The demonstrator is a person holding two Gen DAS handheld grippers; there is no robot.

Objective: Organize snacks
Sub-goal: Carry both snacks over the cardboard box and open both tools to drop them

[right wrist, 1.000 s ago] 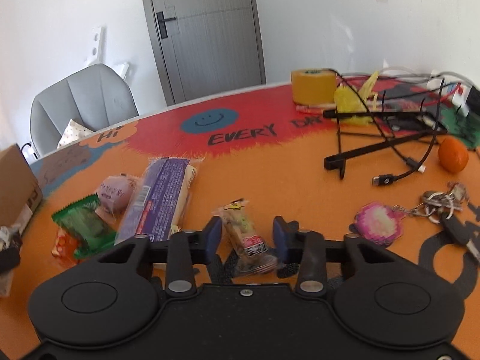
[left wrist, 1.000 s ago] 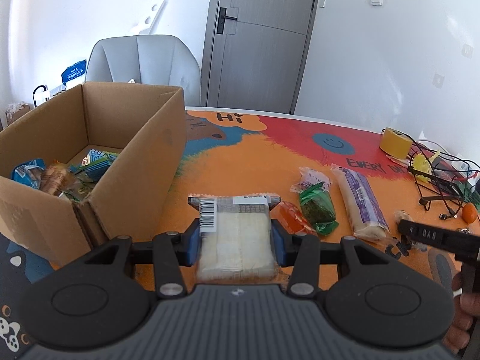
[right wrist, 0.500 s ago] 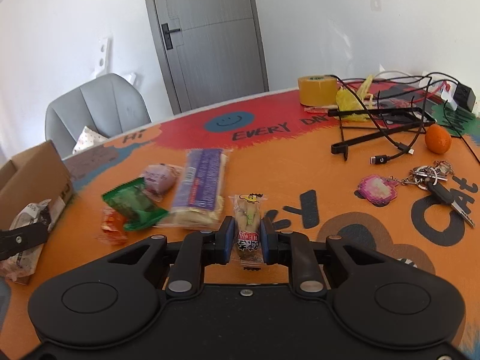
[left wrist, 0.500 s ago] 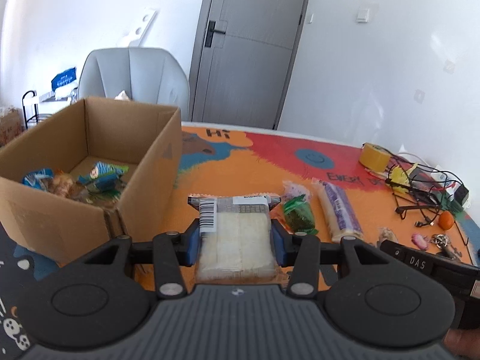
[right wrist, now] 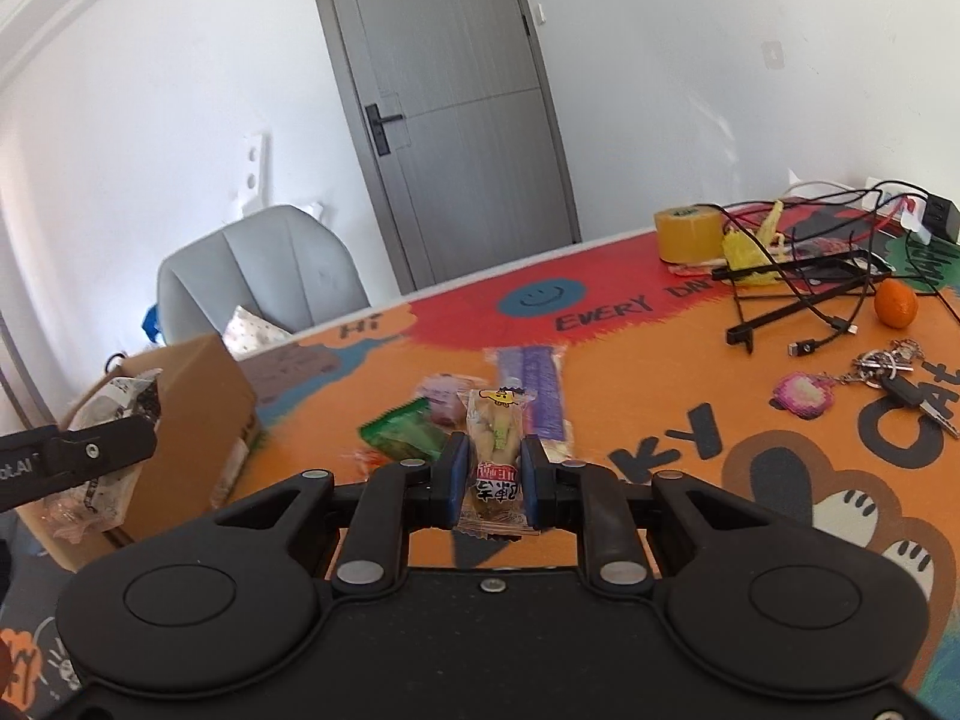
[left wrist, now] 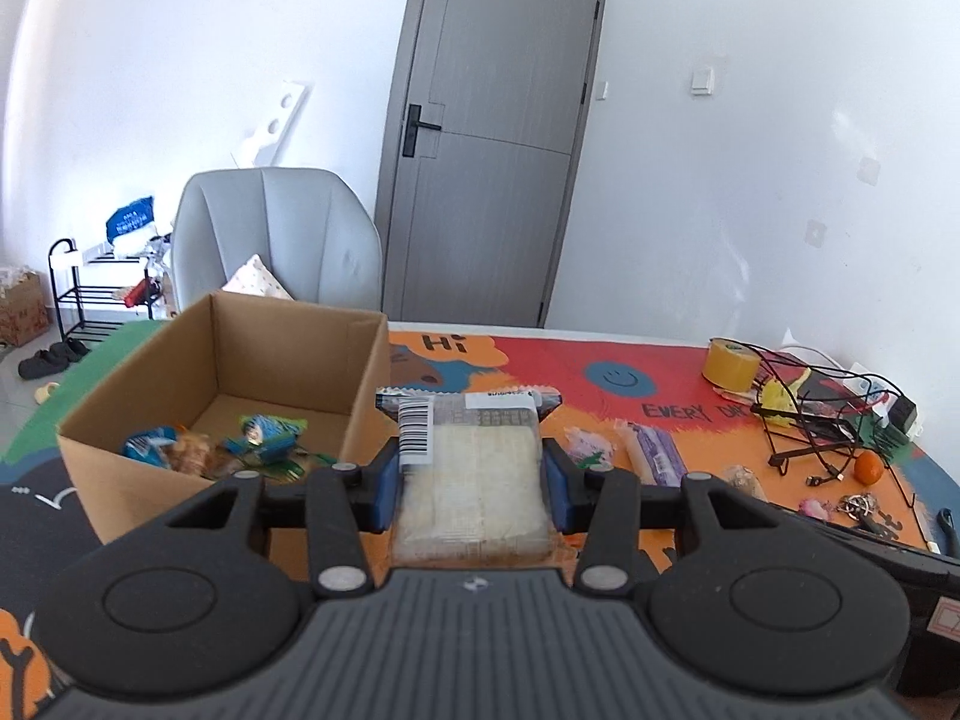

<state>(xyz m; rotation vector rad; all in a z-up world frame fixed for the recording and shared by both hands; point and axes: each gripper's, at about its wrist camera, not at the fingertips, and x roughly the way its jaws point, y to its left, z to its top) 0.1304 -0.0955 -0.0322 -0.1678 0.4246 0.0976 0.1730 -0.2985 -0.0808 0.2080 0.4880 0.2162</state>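
The bench point(left wrist: 600, 378), with its bright orange and red printed cover, fills the lower view from both wrists, and ahead and to the left of the left tool point(left wrist: 468, 483) stands the open cardboard box point(left wrist: 282, 348), a few wrapped snacks lying on its floor. That box is the target, I'd say, and the left tool is clearly the nearer of the two: its near wall sits just off the left finger, while from the right wrist the same box lies well off to the left. The left tool is clamped on a clear pack of pale crackers point(left wrist: 474, 480), barcode label up, its long axis running straight out along the fingers and its far end sticking well past the tips. Over on the other side, the right tool point(right wrist: 493, 477) is pinched down narrow on a small wrapped sweet point(right wrist: 495, 459), standing lengthwise between the pads, clear of the bench. Ahead of the right tool, a long purple bar point(right wrist: 540, 390), a green packet point(right wrist: 402, 435) and a small pink pack point(right wrist: 447, 390) wait on the bench. Both loads look set for a swing left and a drop over the box rim, crackers likely first; that overhanging end could catch the cardboard wall.
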